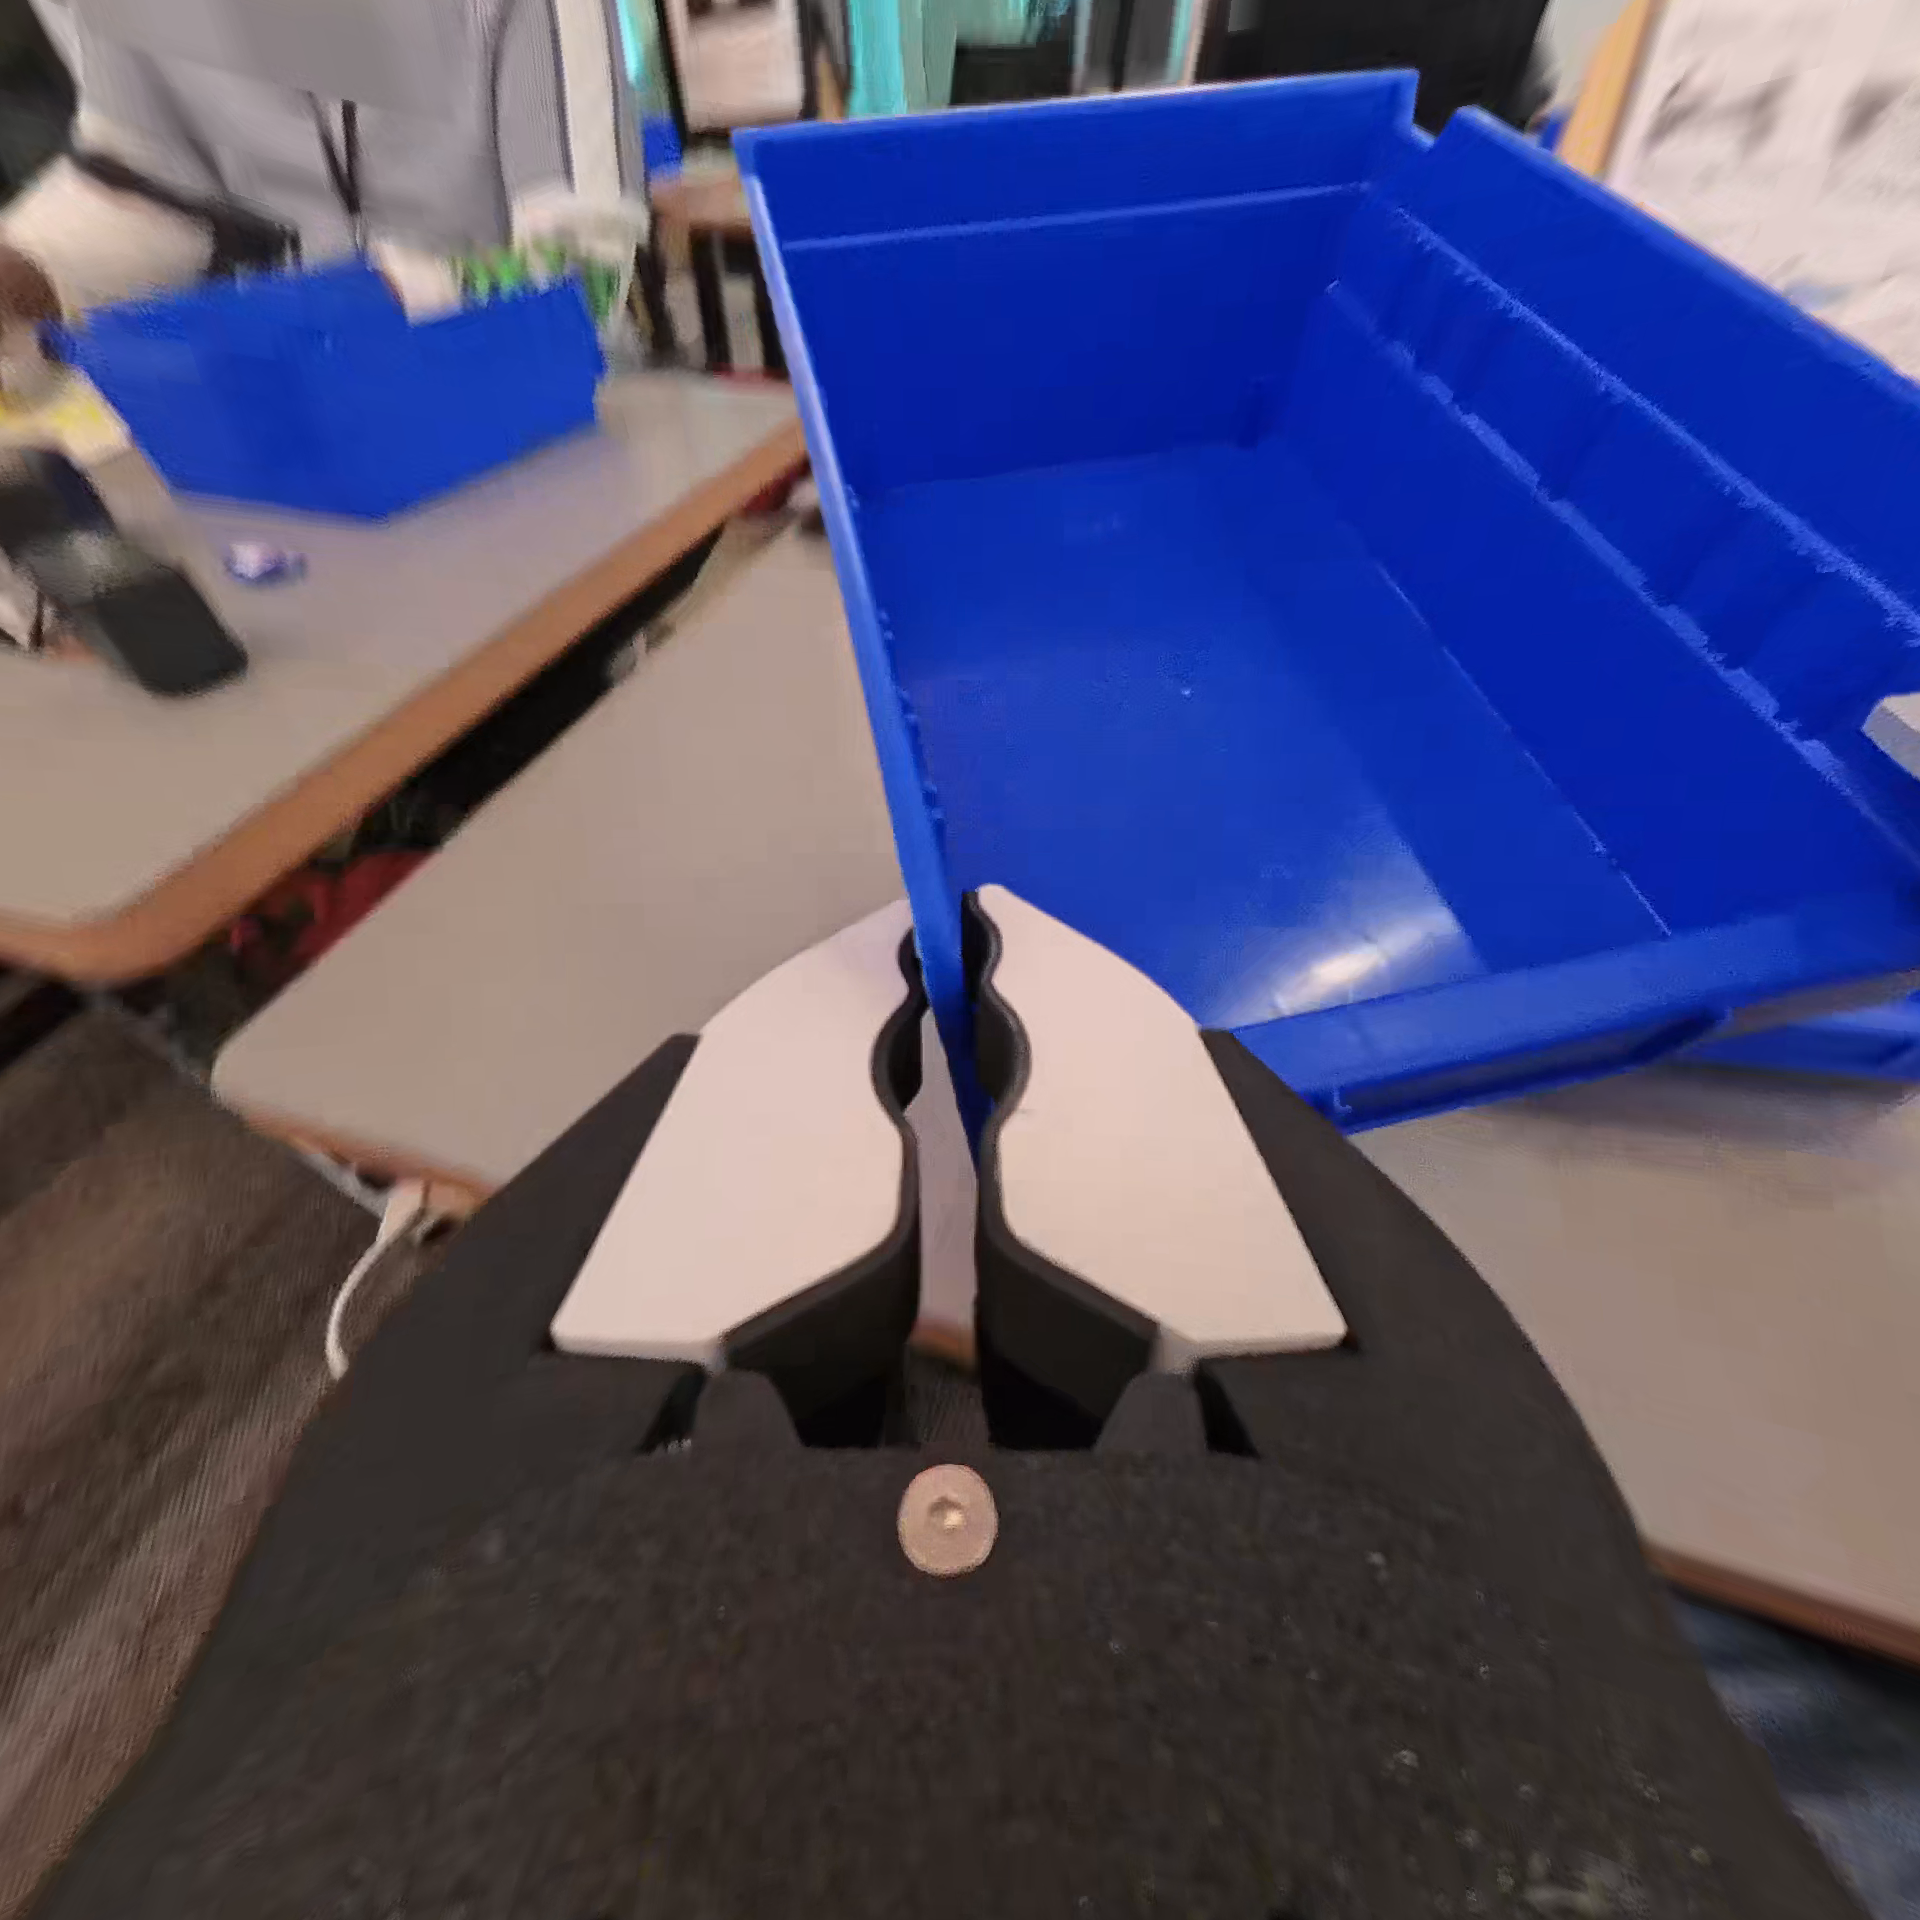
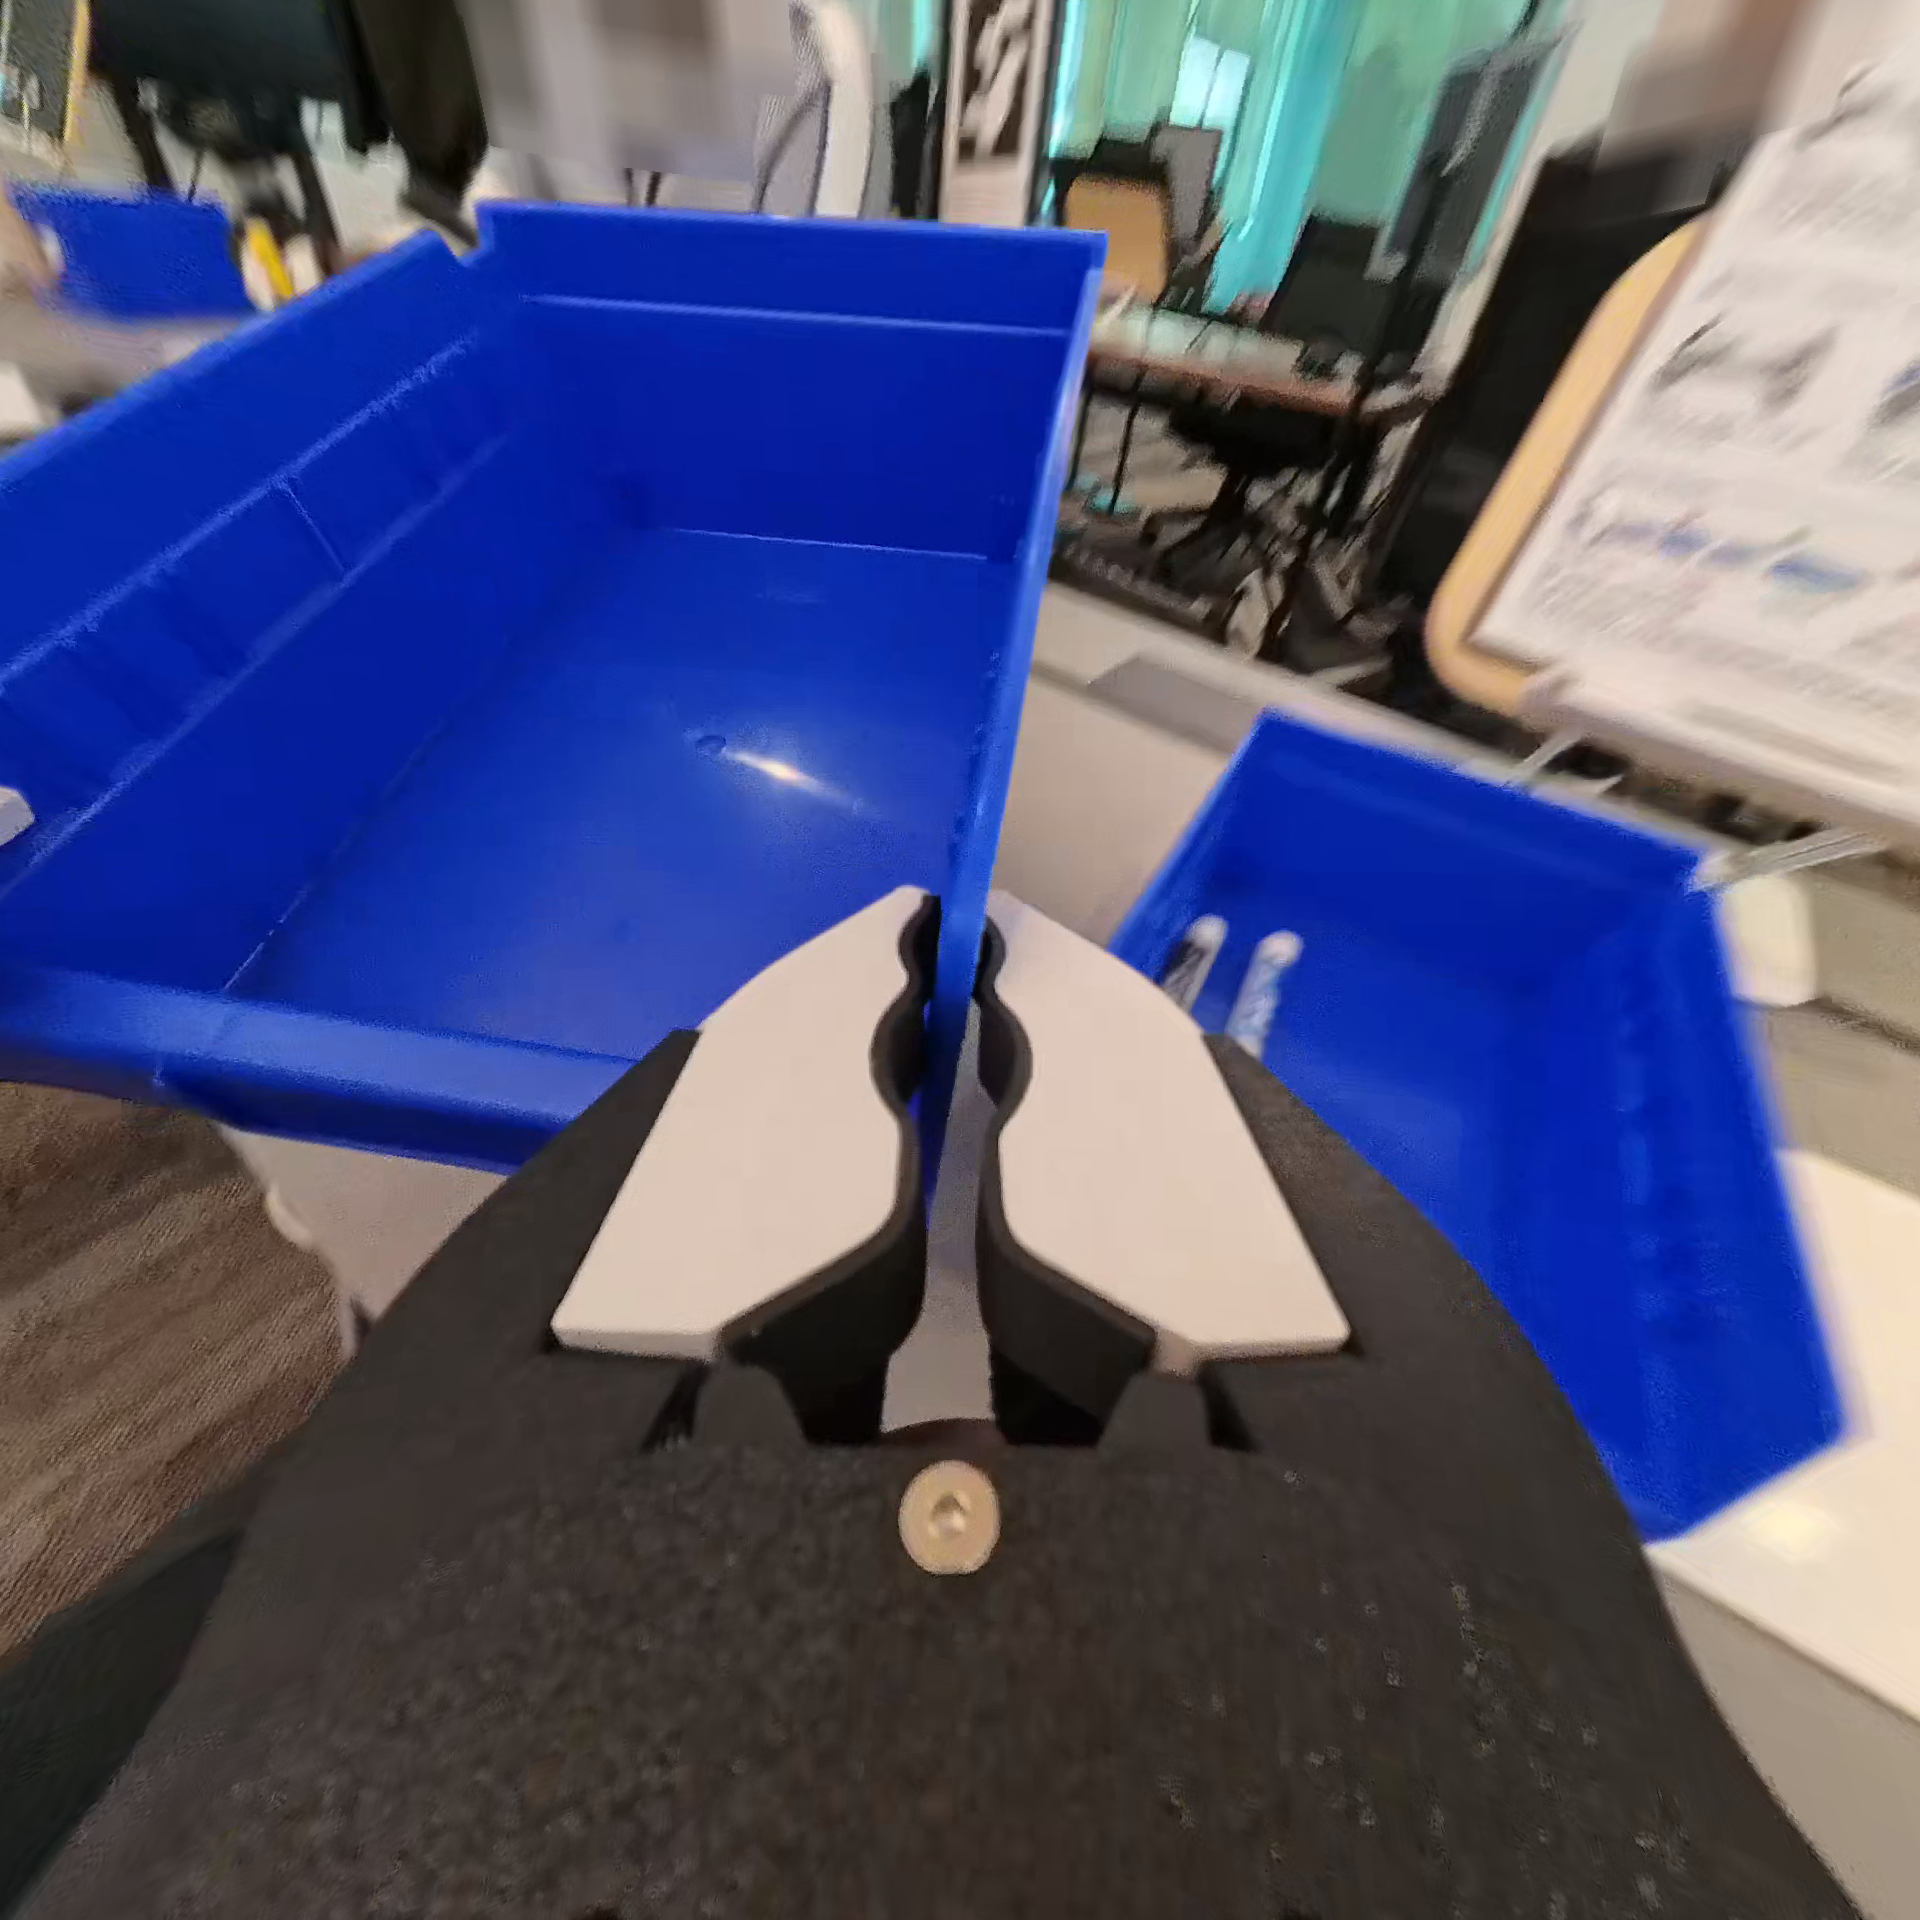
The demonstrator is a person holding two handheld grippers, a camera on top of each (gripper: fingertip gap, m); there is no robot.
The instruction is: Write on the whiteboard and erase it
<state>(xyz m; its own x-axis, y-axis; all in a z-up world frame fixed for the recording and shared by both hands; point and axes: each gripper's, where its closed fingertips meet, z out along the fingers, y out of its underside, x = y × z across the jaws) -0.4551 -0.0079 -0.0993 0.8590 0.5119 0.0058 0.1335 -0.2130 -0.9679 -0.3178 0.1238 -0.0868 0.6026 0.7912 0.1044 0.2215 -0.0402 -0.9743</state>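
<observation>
Nearest the lens in the left wrist view, the left gripper (image 1: 943,920) is closed down to a narrow slit on the left side wall of an empty, rigid blue plastic storage bin (image 1: 1195,727). The right gripper (image 2: 961,920) pinches the opposite side wall of the same bin (image 2: 582,748) just as tightly. Held by both thin walls, the bin seems raised and tilted over the grey tabletop (image 1: 582,935).

Empty moulded plastic like this is probably light and stiff, yet smooth, so it could slip or twist; gripping low on each wall near the front corners, as now, looks sound.

Beyond the right gripper sits a second blue bin (image 2: 1507,1143) holding what look like two markers (image 2: 1236,977). No whiteboard is clearly visible in either view; the framed white board (image 2: 1714,468) far right is too blurred to identify.
</observation>
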